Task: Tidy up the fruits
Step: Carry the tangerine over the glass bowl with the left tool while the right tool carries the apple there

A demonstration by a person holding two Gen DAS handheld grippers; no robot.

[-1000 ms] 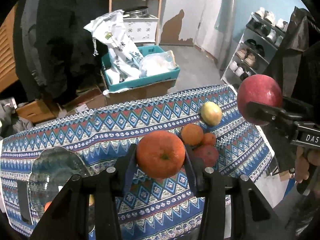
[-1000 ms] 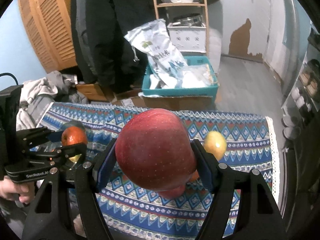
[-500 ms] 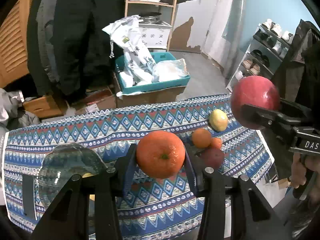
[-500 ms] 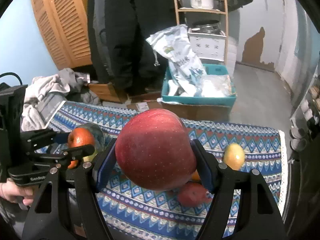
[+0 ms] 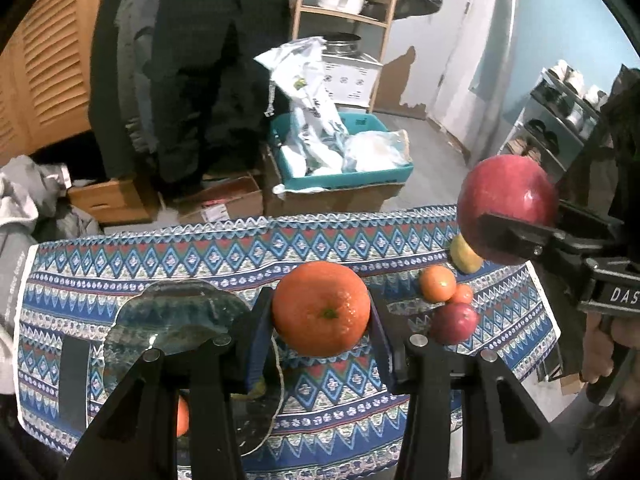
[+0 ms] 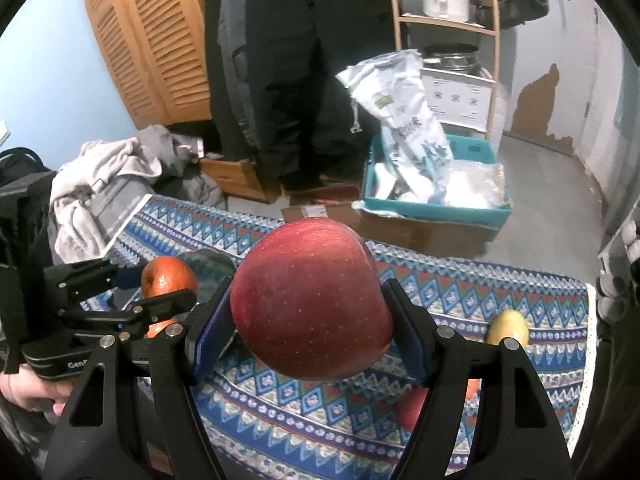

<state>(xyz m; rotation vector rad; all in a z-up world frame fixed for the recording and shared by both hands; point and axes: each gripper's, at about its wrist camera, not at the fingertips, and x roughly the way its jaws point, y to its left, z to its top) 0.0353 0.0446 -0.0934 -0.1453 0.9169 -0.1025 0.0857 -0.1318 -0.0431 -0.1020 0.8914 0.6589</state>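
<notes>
My left gripper is shut on a large orange, held above the patterned tablecloth. Just left of and below it lies a glass plate; a small orange fruit shows in it behind my fingers. My right gripper is shut on a big red apple, also held in the air. At the table's right end lie a yellow-green fruit, two small oranges and a smaller red apple. In the right wrist view the left gripper holds its orange beside the plate.
A person in dark clothes stands beyond the table's far edge. On the floor behind it sit a teal crate of plastic bags and cardboard boxes. Grey clothing is piled off the left end; a shoe rack stands at the right.
Both grippers have moved left over the table, each still holding its fruit. The plate now sits closer under the left gripper, and the loose fruits have slid toward the right of both views.
</notes>
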